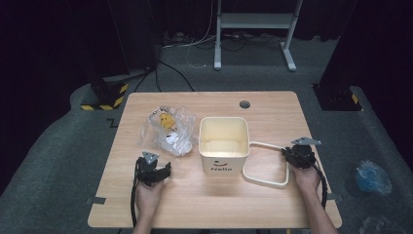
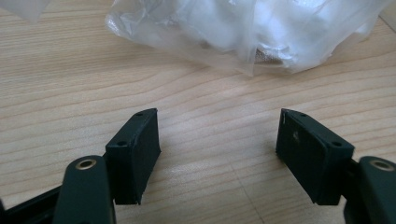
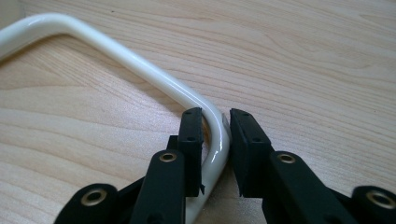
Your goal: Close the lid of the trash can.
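A cream square bucket (image 1: 223, 146) with "Hello" on its front stands mid-table. Its cream tube handle (image 1: 267, 182) lies flat on the wood to its right. My right gripper (image 1: 292, 155) sits at the handle's far right corner. In the right gripper view the handle's bend (image 3: 140, 63) runs between the jaws of this gripper (image 3: 215, 112); the pads stand close on both sides with slivers of gap. A crumpled clear plastic bag (image 1: 168, 129) with a yellow smiley lies left of the bucket. My left gripper (image 1: 160, 170) rests open just short of the bag (image 2: 243, 32), with bare wood between its jaws (image 2: 219, 112).
The wooden table (image 1: 146, 209) has a grey cable hole (image 1: 244, 104) near its far edge. A blue bag (image 1: 372, 176) lies on the floor at the right. A white stand's legs (image 1: 253, 22) are on the floor beyond the table.
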Demonstrator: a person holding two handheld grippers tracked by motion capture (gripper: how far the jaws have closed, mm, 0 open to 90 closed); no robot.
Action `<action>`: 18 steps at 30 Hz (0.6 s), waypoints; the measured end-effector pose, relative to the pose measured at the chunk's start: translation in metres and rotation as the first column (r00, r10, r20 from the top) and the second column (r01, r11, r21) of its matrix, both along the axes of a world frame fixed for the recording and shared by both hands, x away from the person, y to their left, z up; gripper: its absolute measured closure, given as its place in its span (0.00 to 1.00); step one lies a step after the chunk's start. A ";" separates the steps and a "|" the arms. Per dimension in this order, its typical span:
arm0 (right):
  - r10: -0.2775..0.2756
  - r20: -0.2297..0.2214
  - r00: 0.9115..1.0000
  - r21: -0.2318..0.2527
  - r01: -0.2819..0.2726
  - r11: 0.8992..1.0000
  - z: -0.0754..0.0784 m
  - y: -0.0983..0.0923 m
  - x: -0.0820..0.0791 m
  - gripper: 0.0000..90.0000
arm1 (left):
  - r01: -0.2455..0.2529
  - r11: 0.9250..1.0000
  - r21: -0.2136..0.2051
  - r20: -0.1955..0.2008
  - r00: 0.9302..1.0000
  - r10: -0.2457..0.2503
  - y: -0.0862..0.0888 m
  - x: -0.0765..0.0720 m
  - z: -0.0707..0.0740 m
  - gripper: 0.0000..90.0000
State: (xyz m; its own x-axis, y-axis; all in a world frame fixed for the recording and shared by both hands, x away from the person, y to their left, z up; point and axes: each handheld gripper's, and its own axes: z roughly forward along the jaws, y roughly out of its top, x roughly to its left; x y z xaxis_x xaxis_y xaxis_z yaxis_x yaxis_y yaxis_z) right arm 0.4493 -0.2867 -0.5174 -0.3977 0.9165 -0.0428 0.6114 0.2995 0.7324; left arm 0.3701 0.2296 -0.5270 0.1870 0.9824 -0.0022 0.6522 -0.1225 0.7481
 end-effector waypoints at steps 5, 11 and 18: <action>0.003 0.008 1.000 -0.025 -0.003 1.000 0.000 0.002 0.000 0.84 | 0.000 1.000 -0.001 0.000 1.000 0.000 0.000 0.000 0.000 0.33; 0.002 0.008 1.000 -0.026 -0.002 1.000 0.001 0.001 0.000 0.85 | 0.000 1.000 -0.001 0.000 1.000 0.000 0.000 0.000 0.000 0.33; -0.015 0.011 1.000 -0.006 0.015 1.000 0.005 -0.007 -0.003 0.85 | 0.000 1.000 0.000 0.000 1.000 0.000 0.000 0.000 0.000 0.33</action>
State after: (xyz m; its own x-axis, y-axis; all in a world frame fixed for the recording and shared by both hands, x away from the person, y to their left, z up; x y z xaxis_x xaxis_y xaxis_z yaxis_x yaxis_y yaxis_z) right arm 0.4467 -0.2936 -0.5121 -0.3833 0.9221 -0.0526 0.6078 0.2947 0.7374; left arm 0.3701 0.2296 -0.5270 0.1869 0.9824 -0.0019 0.6524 -0.1226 0.7479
